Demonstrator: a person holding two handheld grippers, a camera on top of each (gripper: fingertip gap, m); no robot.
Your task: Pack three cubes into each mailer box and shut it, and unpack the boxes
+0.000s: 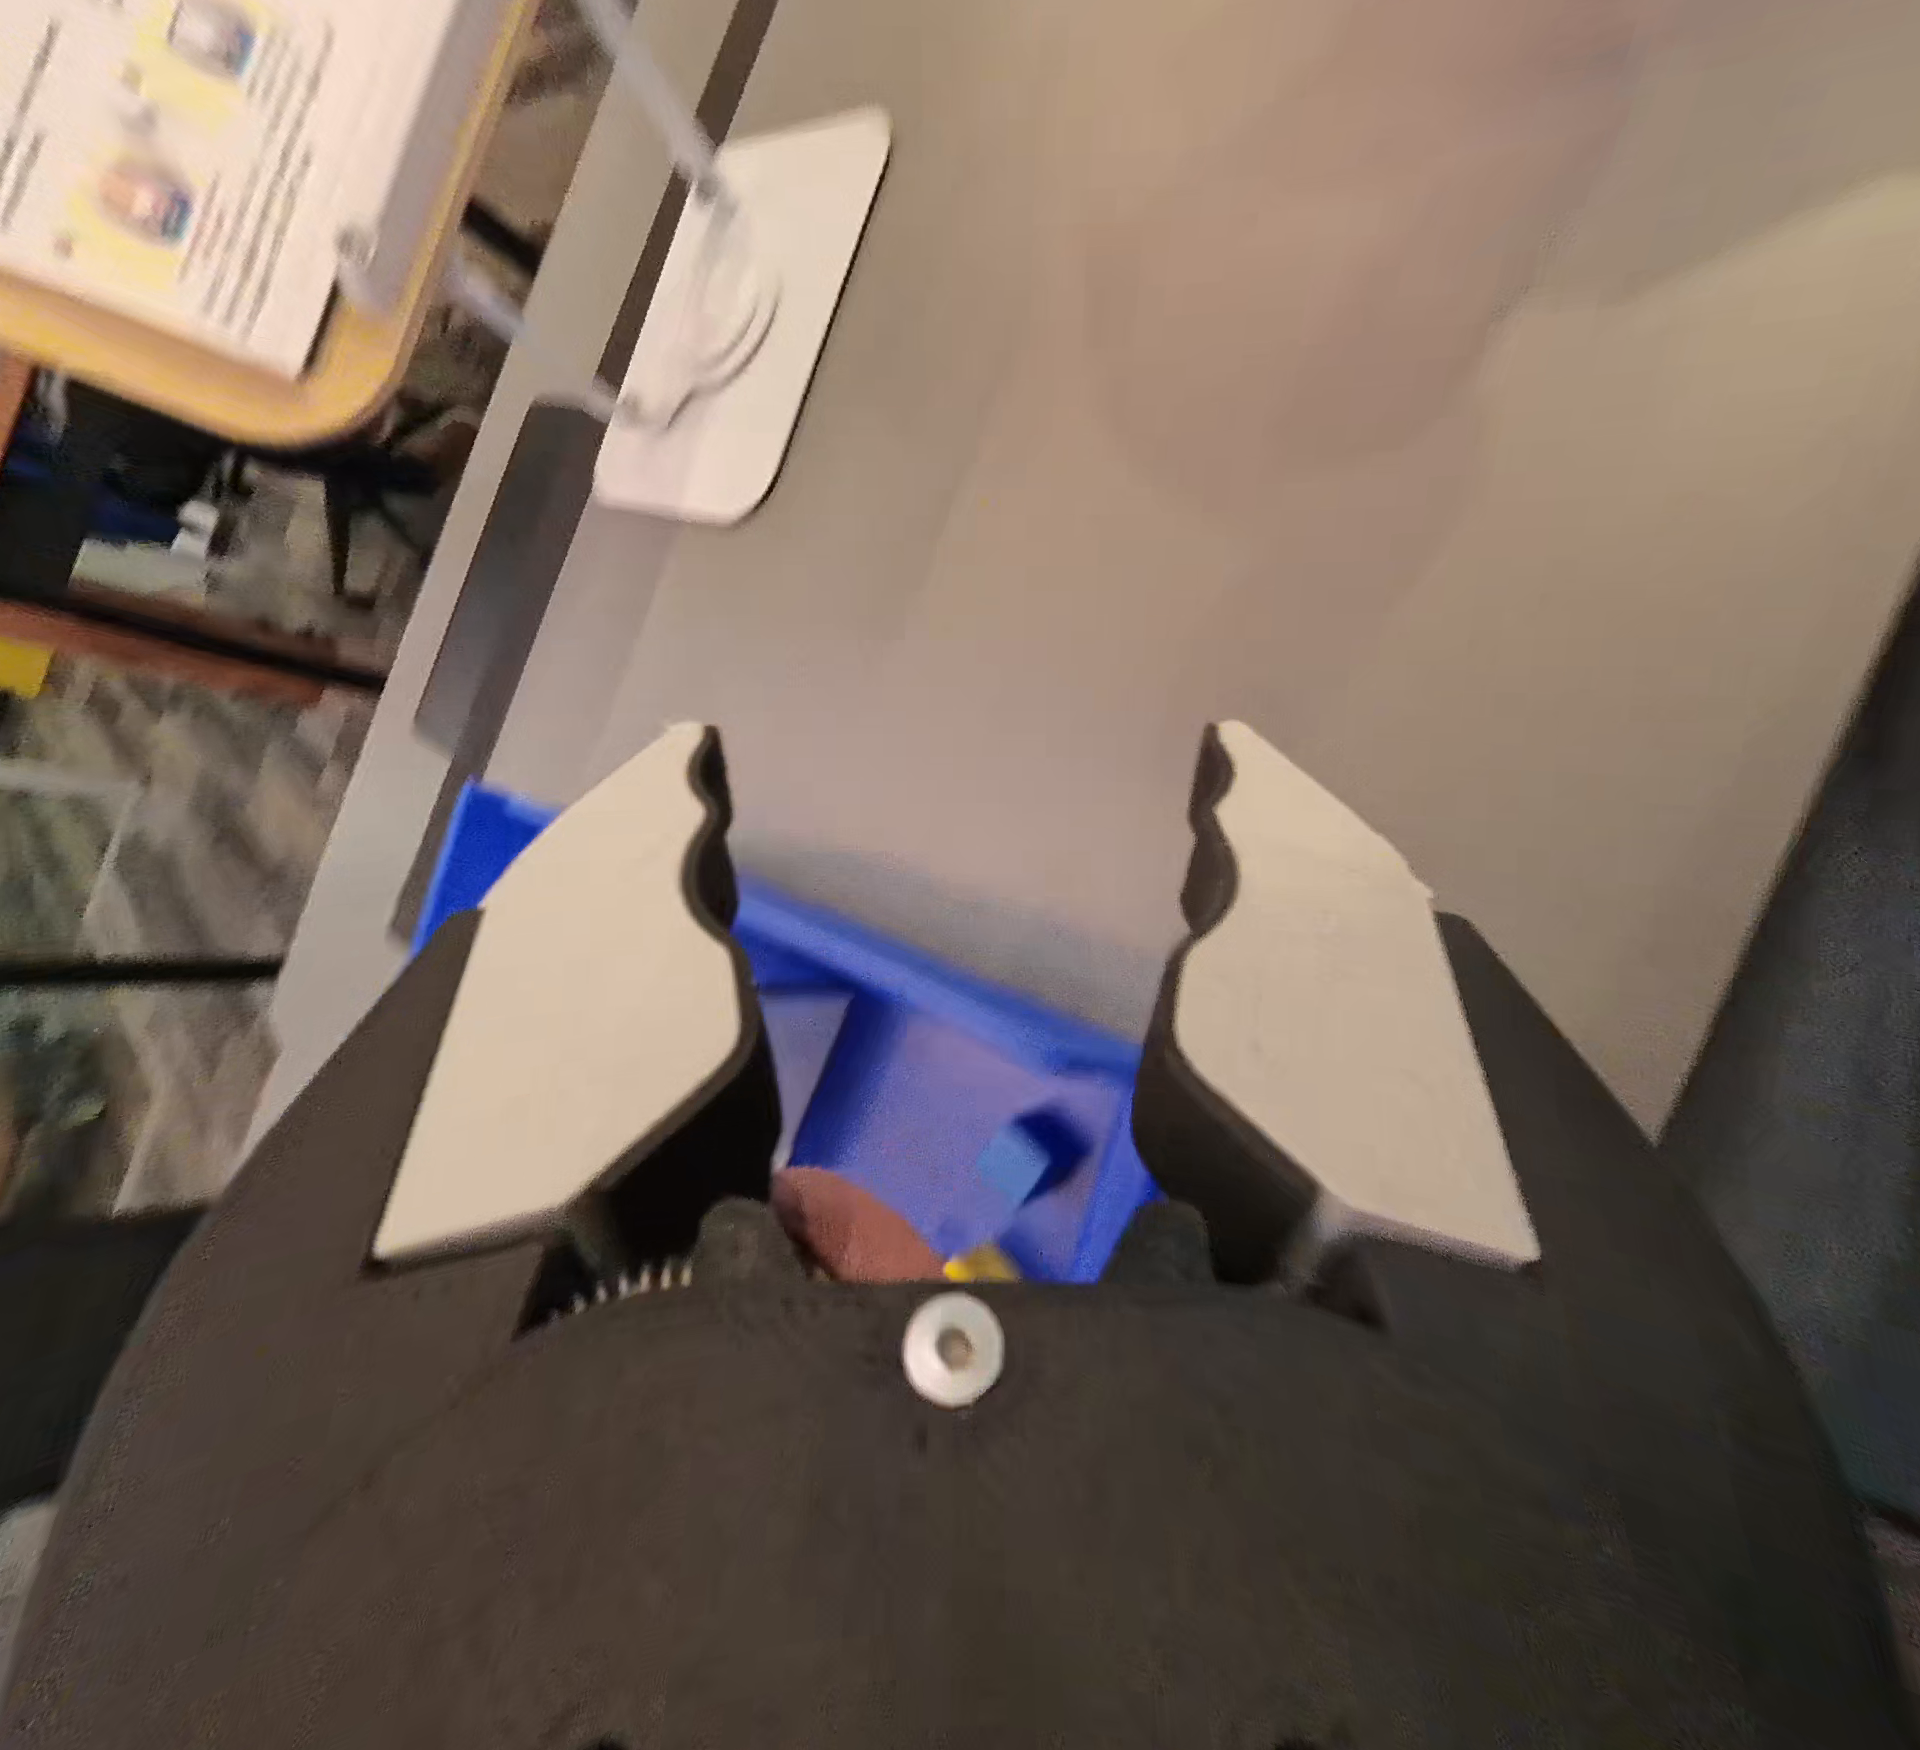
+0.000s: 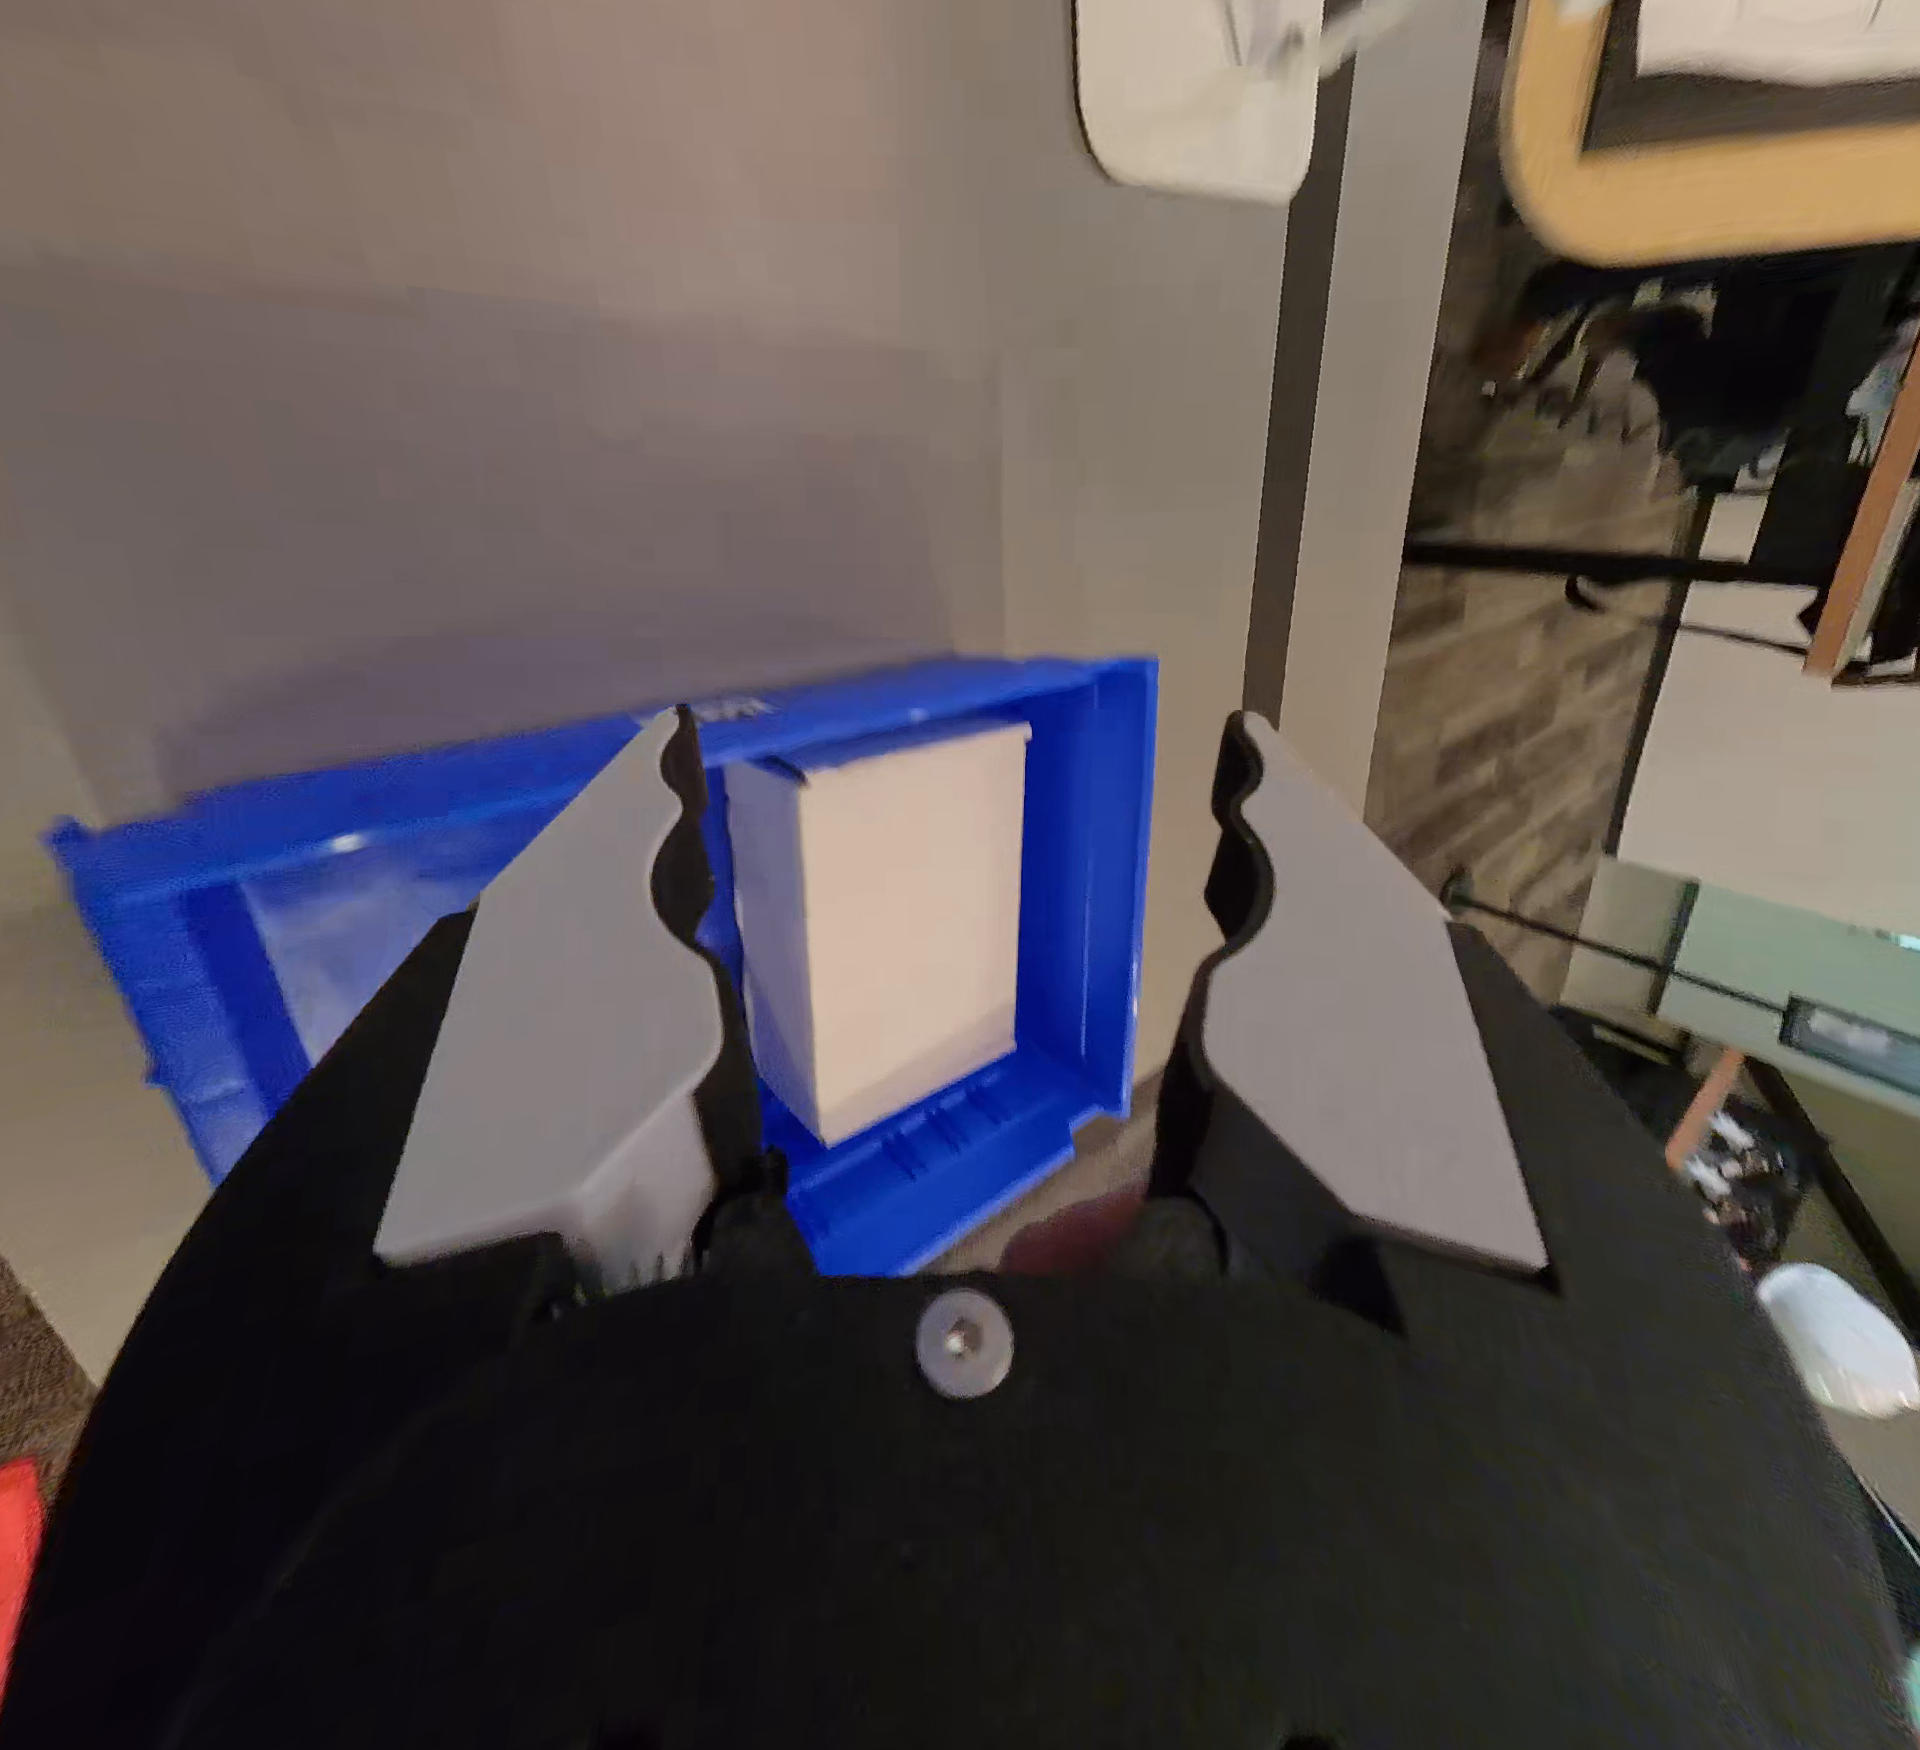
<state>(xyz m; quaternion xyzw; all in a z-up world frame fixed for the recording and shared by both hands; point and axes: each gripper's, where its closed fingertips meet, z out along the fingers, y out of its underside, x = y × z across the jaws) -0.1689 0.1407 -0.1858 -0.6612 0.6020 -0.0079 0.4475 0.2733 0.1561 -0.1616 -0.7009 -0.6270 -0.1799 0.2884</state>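
Right gripper (image 2: 956, 869) gapes wide and empty above the blue bin (image 2: 1117, 869), where a closed white mailer box (image 2: 904, 931) stands. Left gripper (image 1: 956, 869) is wide too, over a blue cube (image 1: 1013, 1170). Looks like a pickup approach; next, descend and straddle the box.

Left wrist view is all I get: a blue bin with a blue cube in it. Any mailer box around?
Observer: Yes. The right wrist view shows a white mailer box standing in a blue bin, at the right end in that view.
Operator: Open or shut?
Observer: It looks shut; no flap is raised.
Operator: Right gripper holding anything?
Observer: No. The right gripper is open and gripping nothing.
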